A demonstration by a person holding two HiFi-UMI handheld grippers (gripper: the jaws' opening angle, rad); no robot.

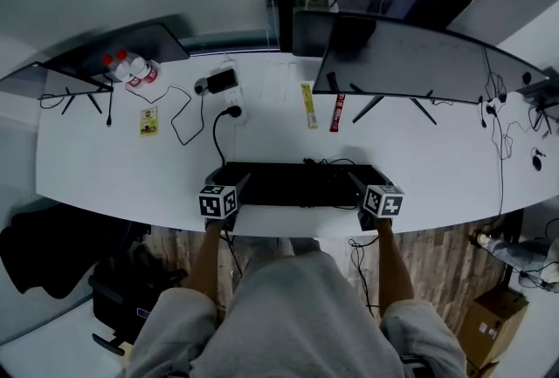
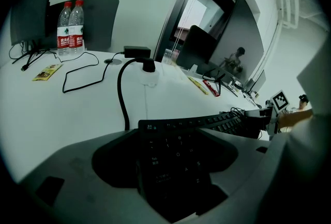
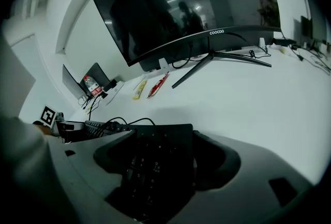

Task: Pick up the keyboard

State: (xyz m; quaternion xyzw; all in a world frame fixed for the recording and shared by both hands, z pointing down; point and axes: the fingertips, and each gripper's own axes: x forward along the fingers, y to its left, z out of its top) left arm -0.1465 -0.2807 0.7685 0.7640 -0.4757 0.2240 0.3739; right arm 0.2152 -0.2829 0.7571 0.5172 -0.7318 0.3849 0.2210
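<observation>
Keyboard (image 1: 297, 184), black, lies along the near edge of the white surface (image 1: 105, 167), straight in front of you. At its left end, your left hand-held gripper (image 1: 238, 186) has its jaws closed on the key rows, which fill the gap. At the right end, your right hand-held gripper (image 1: 360, 184) clamps the keyboard the same way, in front of the wide monitor (image 1: 410, 62).
</observation>
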